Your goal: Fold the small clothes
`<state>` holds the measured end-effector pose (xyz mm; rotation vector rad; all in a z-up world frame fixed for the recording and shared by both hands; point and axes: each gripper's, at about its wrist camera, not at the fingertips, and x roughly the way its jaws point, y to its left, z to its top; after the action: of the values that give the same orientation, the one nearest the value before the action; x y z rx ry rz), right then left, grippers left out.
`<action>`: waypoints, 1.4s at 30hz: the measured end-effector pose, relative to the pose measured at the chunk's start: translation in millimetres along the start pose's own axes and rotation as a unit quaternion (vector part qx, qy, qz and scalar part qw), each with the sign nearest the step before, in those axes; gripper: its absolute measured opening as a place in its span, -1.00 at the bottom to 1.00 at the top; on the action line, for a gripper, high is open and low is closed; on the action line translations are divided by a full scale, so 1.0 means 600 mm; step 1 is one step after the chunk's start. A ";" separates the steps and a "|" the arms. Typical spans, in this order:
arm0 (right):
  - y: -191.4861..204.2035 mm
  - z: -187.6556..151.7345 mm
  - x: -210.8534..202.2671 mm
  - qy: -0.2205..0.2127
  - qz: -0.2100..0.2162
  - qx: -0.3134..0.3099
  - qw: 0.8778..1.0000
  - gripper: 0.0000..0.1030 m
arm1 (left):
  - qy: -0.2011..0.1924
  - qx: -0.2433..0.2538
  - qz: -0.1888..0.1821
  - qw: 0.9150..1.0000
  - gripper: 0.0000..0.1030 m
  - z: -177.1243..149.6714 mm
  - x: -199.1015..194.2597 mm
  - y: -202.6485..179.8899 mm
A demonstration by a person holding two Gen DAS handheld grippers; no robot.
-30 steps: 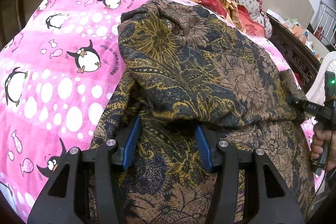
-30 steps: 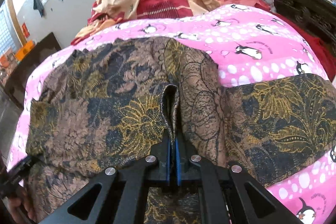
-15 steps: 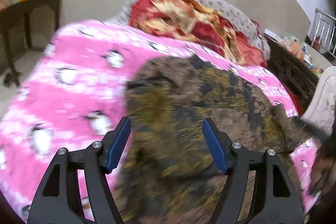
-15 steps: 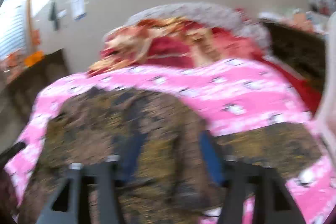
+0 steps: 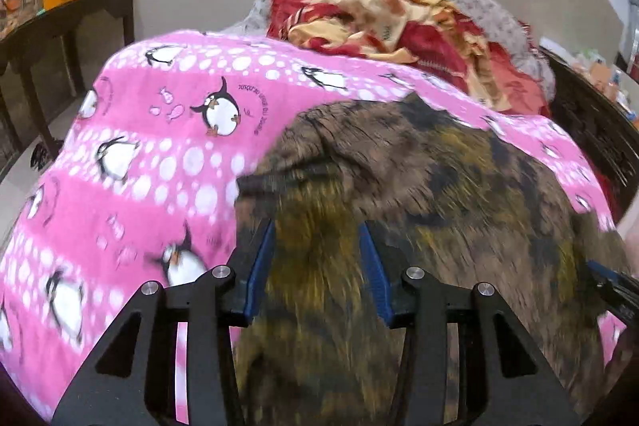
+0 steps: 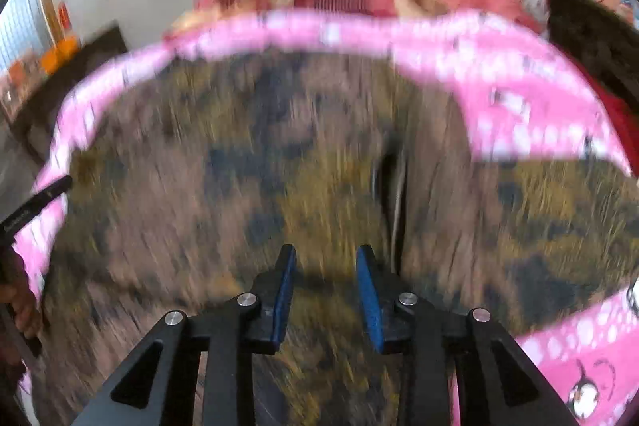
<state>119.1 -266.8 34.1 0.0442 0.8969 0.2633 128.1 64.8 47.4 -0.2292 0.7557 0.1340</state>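
Left wrist view: the left gripper (image 5: 316,266) stands with its blue-padded jaws apart and nothing between them, poised over the near left part of the brown, gold and dark floral-print garment (image 5: 439,194). The garment lies on the pink penguin-print fleece blanket (image 5: 151,186), spreading ahead and to the right of the jaws; its left edge falls just beside the left pad. The right gripper's tip shows at the far right.

Right wrist view (heavily blurred): the right gripper (image 6: 325,290) is likewise spread and empty, above the garment (image 6: 223,162). A dark slit-like fold (image 6: 389,182) lies just ahead, slightly right, running away from the jaws; this gripper seems nearer to it.
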 end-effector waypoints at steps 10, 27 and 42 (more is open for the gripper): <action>0.010 0.004 0.100 0.020 -0.046 -0.006 0.999 -0.45 | 0.046 0.006 0.020 0.999 -0.12 0.003 0.080 0.010; -0.017 -0.041 -0.126 -0.034 -0.011 0.034 0.999 -0.23 | 0.038 0.064 -0.034 0.997 0.32 -0.118 0.001 -0.055; -0.556 -0.172 -0.207 -0.114 0.067 0.449 0.884 -0.02 | 0.038 0.063 -0.038 0.997 0.37 -0.135 -0.005 -0.046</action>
<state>34.8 -627.4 15.8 0.9854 0.7145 -0.0526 77.6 17.6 -3.3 -0.1436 0.8261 0.0065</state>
